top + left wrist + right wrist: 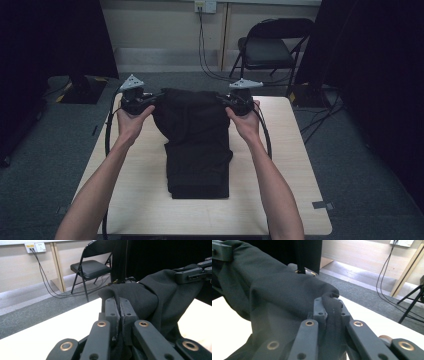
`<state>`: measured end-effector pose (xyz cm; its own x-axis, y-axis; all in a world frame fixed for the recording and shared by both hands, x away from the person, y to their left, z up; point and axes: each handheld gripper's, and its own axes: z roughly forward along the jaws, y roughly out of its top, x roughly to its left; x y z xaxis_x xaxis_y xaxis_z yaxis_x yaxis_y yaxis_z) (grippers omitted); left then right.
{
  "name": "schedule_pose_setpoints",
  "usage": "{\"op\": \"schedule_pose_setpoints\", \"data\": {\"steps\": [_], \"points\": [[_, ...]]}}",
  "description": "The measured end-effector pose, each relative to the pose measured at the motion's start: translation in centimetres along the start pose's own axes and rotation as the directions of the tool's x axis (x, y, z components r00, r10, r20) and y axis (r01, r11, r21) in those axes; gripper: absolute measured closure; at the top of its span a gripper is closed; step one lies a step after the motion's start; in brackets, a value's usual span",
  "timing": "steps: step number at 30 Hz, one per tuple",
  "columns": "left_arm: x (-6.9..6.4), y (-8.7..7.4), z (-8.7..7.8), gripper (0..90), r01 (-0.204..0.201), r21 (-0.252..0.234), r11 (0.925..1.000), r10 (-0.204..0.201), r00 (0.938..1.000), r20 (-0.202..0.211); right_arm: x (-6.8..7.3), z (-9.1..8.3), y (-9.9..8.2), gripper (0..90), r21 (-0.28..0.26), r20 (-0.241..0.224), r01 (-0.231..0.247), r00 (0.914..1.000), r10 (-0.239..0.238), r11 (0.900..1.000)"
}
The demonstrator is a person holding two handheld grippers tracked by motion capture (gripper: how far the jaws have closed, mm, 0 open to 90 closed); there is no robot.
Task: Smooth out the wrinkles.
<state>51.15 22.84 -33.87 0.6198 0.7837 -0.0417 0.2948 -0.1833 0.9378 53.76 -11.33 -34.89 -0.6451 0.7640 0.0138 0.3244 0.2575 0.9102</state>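
We find no legible text, label, brand, number or sign anywhere in these views. The wall socket plate (pixel 35 247) carries a small yellow sticker, but we cannot read any characters on it; in the high view the same plate (pixel 205 5) is too small to show more than a yellowish patch. The black garment (pixel 197 142), the table (pixel 295 170) and the folding chair (pixel 91 266) show us no print or marking, and the dark curtains at either side are likewise plain.
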Motion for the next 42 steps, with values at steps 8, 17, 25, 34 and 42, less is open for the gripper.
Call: {"op": "schedule_pose_setpoints", "data": {"steps": [8, 17, 25, 34, 42], "points": [[-1.5, -1.0, -0.6, 87.2, -0.008, -0.015, 0.9999, 0.008, 0.9996, 0.028, 0.3, -1.1, -1.7, 82.5, 0.000, -0.013, -0.006, 0.9999, 0.006, 1.0000], [-2.8, -4.1, -2.1, 87.1, 0.002, -0.011, 0.9999, -0.001, 0.9983, 0.059, 1.7, -2.1, -4.1, 82.4, 0.014, -0.047, 0.003, 0.9989, -0.002, 0.9999], [-4.0, -6.4, -4.1, 87.1, 0.025, -0.017, 0.9996, -0.023, 0.9955, 0.092, 3.2, -3.5, -5.4, 82.4, 0.004, -0.090, 0.019, 0.9958, -0.018, 0.9998], [-6.1, -11.2, -6.9, 87.0, 0.029, 0.071, 0.9971, -0.038, 0.9901, 0.135, 5.7, -5.7, -8.6, 81.6, 0.021, -0.179, 0.028, 0.9835, -0.023, 0.9994], [-7.9, -14.5, -8.0, 85.8, -0.009, 0.188, 0.9822, -0.023, 0.9855, 0.168, 7.9, -7.7, -13.4, 78.2, 0.115, -0.218, 0.059, 0.9754, -0.033, 0.9917]]}}
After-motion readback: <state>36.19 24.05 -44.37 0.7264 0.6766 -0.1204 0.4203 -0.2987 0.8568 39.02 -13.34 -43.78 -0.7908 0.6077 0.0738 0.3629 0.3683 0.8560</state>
